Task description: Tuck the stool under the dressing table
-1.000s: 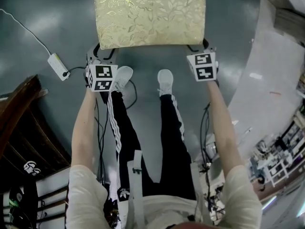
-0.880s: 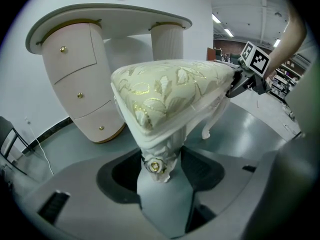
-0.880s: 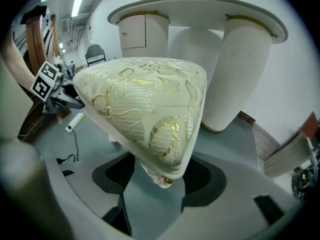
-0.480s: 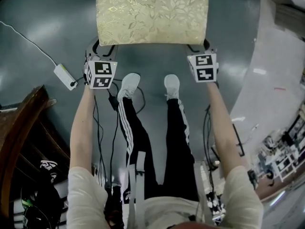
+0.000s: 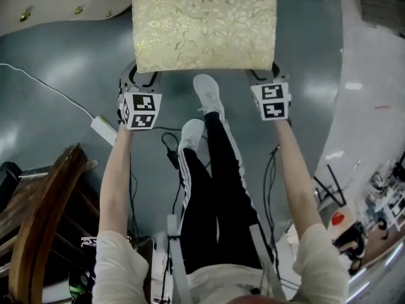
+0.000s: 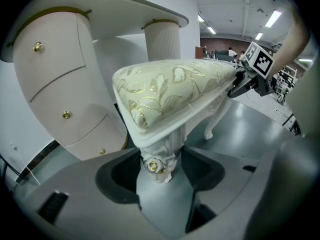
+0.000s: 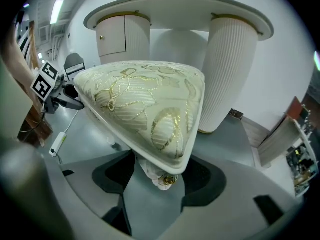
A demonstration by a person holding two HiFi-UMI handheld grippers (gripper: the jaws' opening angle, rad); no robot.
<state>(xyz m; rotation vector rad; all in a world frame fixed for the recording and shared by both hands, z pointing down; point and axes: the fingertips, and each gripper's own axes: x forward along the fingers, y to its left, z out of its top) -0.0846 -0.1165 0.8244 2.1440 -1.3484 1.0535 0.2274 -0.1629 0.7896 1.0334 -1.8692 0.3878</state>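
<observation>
One stool leg clamped between left gripper fingers, another between right gripper fingers, near corners.

In my head view the stool runs off the top edge, its cushion hiding its legs and the tips of my left tongs and right tongs, and the dressing table is only a cut-off sliver at upper left.
</observation>
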